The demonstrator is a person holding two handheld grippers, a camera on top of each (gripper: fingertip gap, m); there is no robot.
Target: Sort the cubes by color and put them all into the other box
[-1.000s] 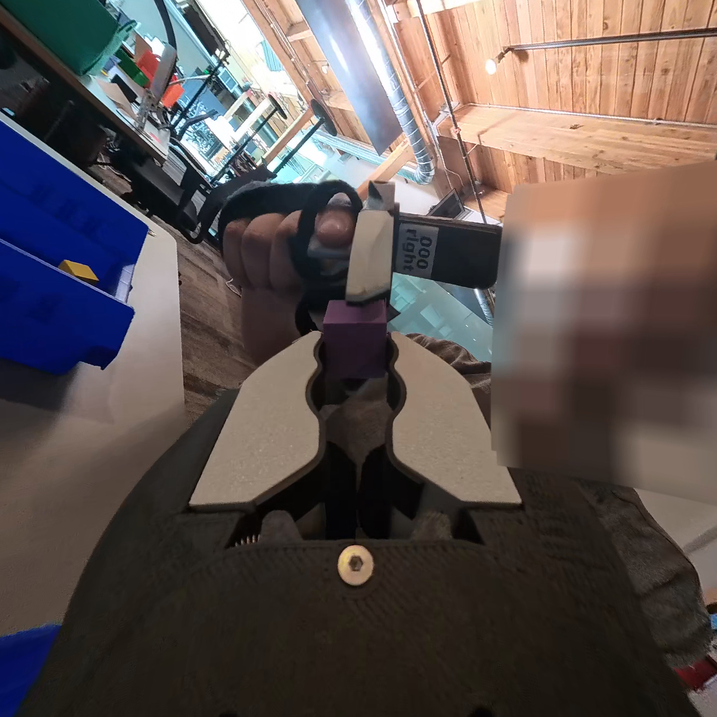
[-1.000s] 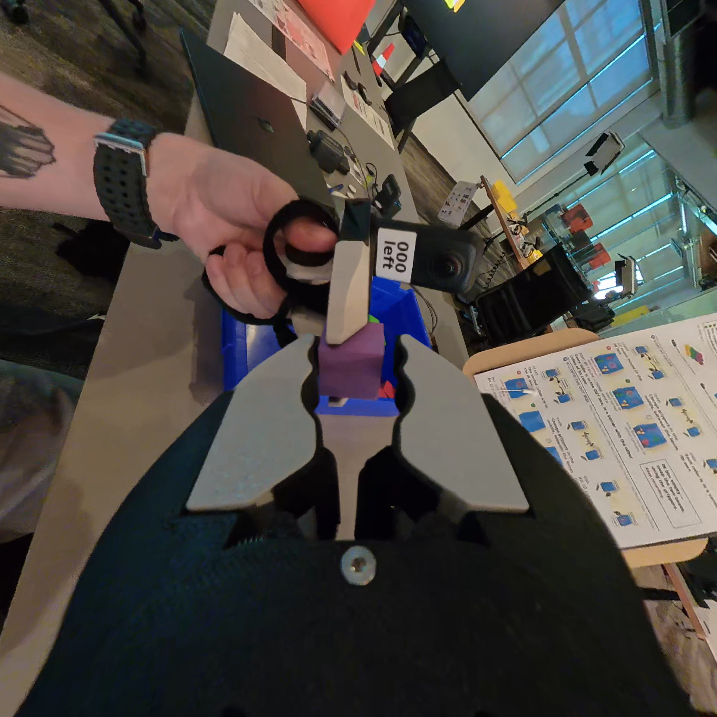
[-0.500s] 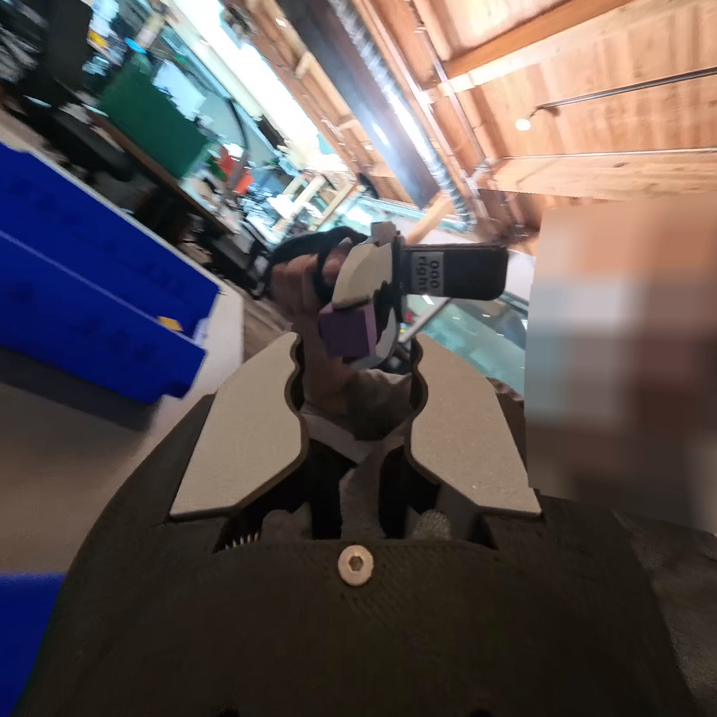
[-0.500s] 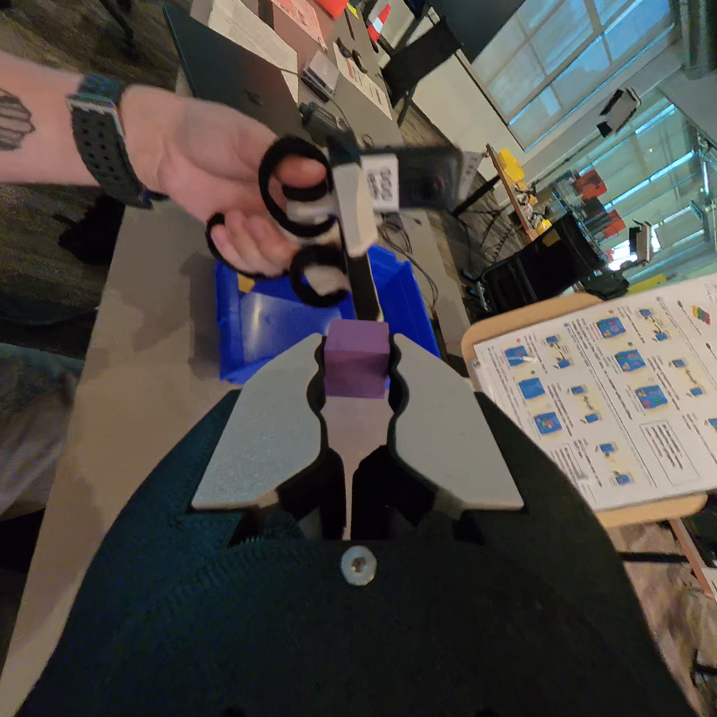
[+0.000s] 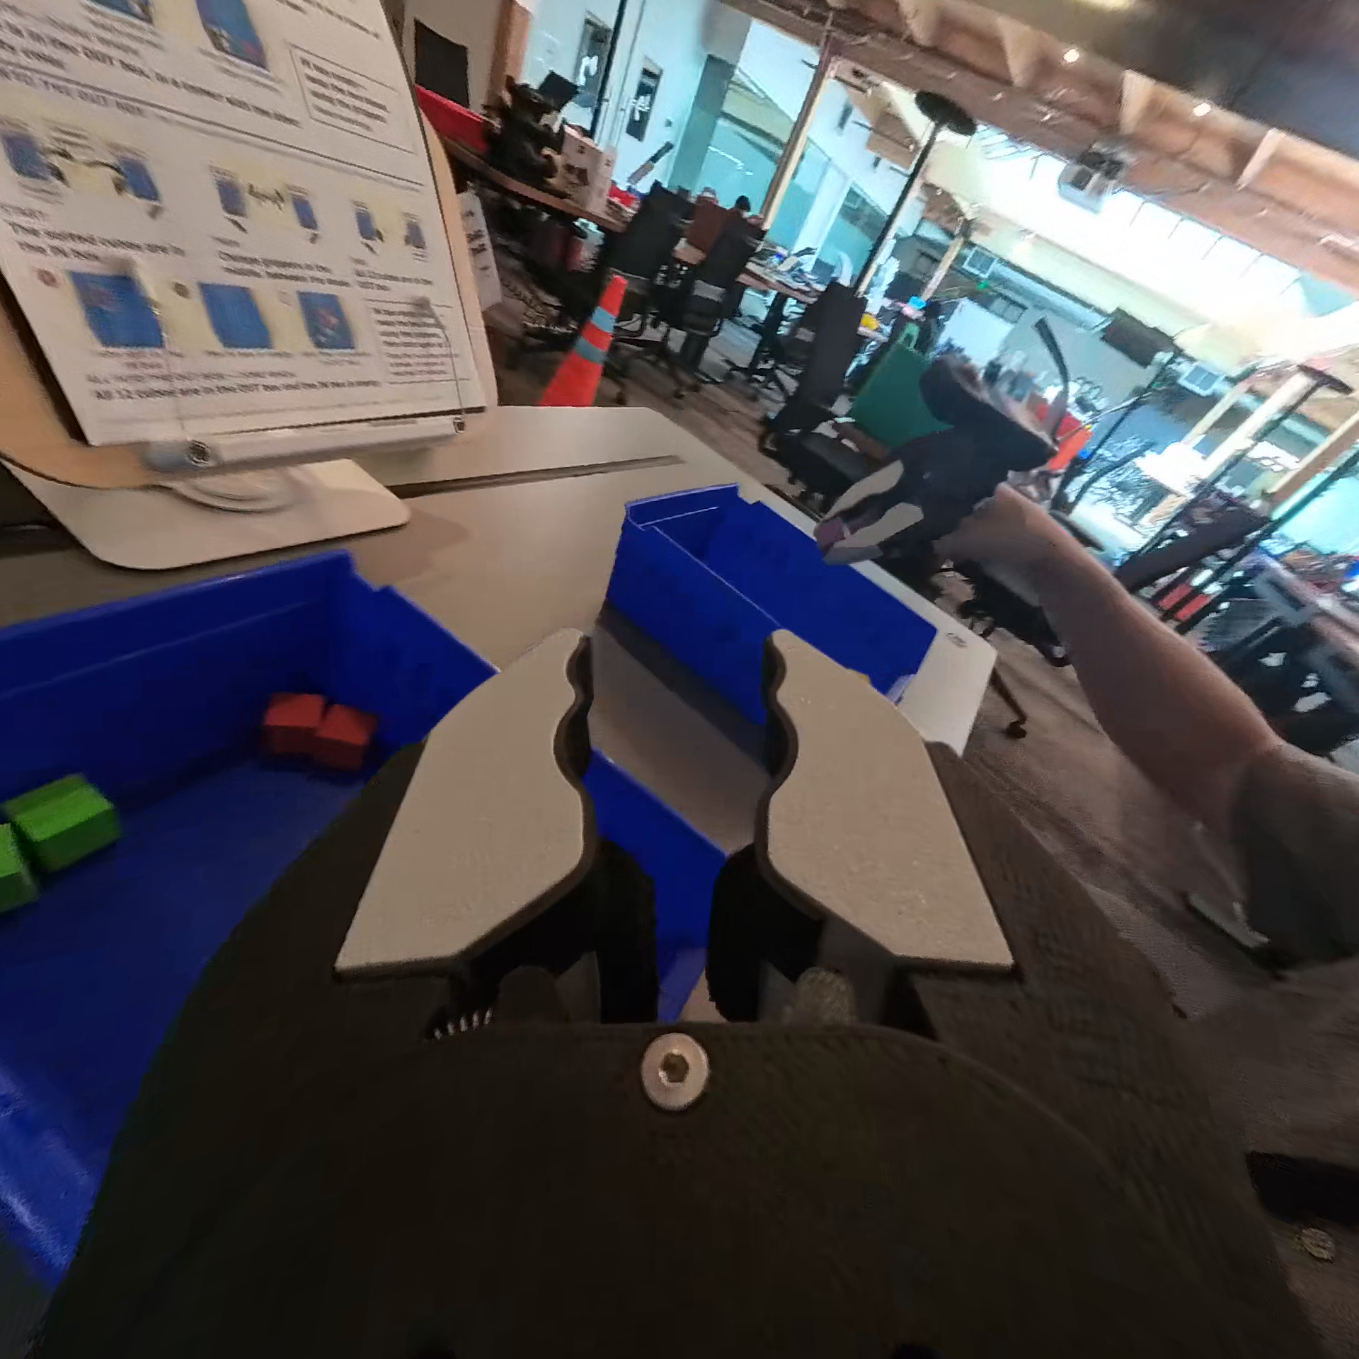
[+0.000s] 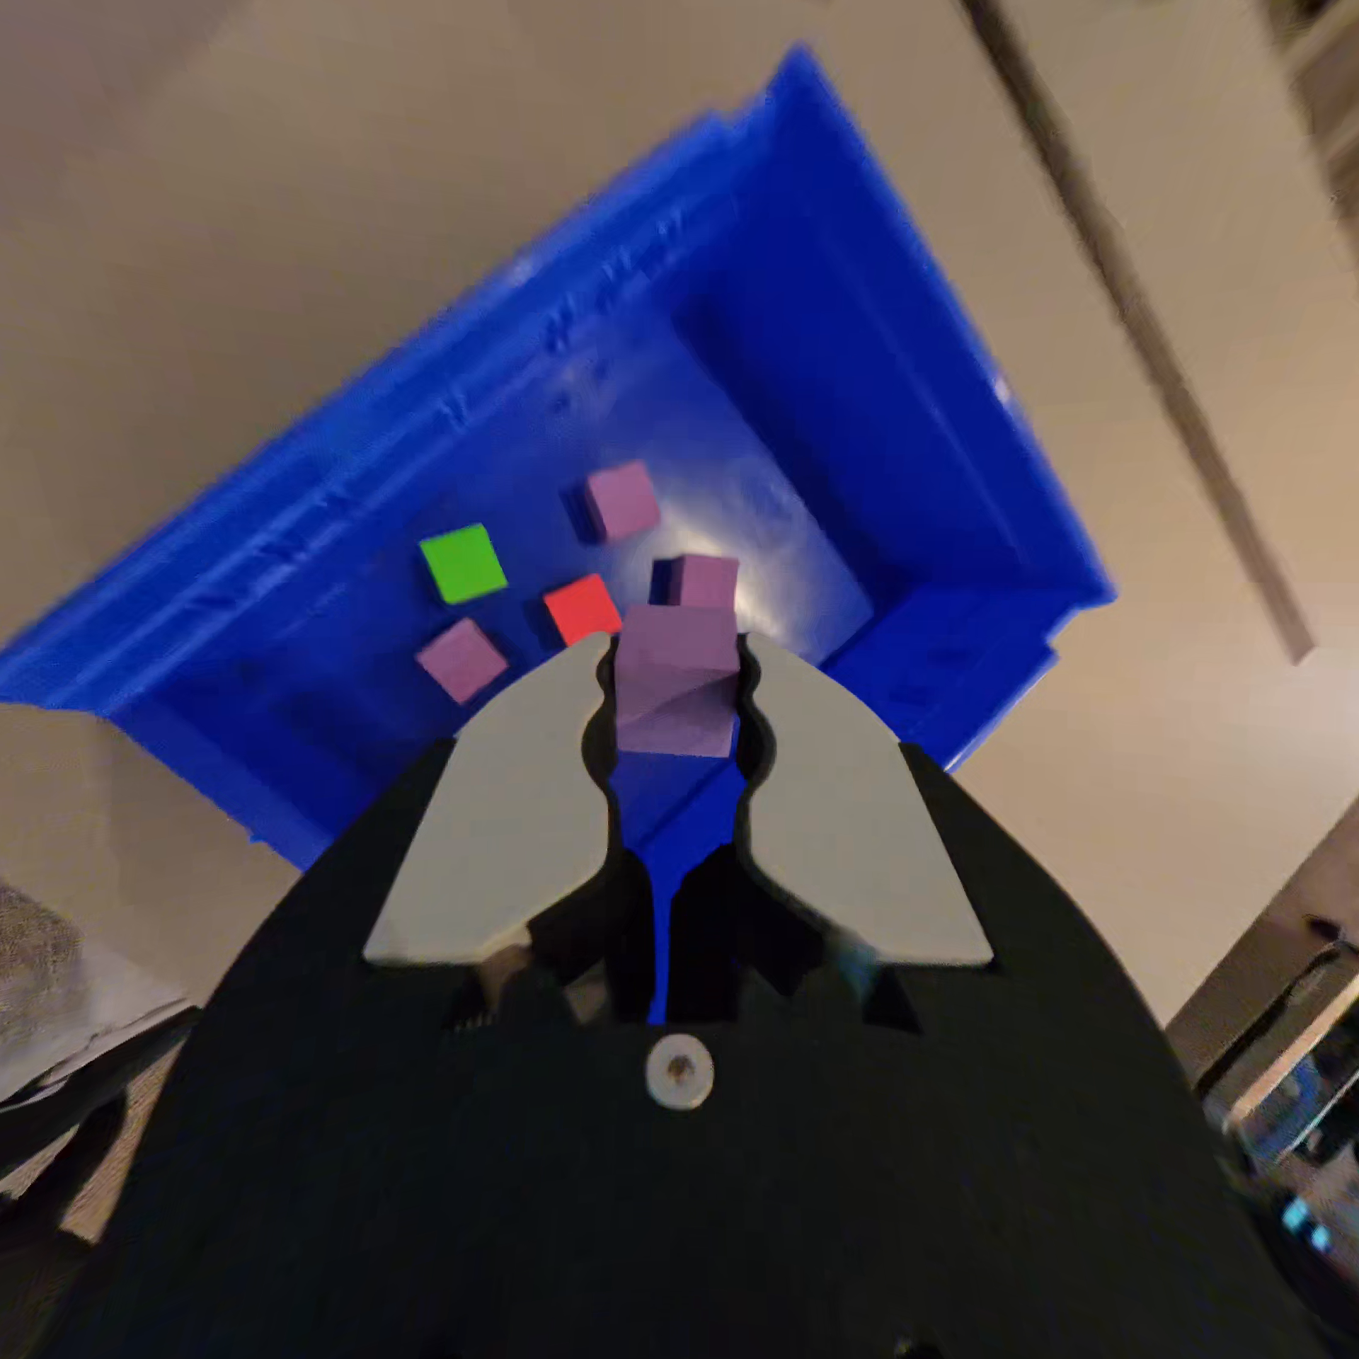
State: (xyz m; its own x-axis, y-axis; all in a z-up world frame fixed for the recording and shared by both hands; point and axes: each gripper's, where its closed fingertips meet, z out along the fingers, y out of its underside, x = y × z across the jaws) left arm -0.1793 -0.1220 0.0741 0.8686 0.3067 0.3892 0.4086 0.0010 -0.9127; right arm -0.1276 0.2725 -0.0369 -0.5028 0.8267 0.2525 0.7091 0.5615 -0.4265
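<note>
While right gripper (image 6: 676,662) clamps one purple cube (image 6: 675,684), three purple cubes (image 6: 621,502) below

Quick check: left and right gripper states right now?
Left gripper: open, holding nothing.
Right gripper: shut on a purple cube, above the blue bin.

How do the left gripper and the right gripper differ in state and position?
The left gripper is open and empty; the right gripper is shut on a purple cube. The left gripper is over the near blue plastic bin with red and green cubes; the right gripper is above another blue plastic bin holding mostly purple cubes. Both have grey fingers.
</note>
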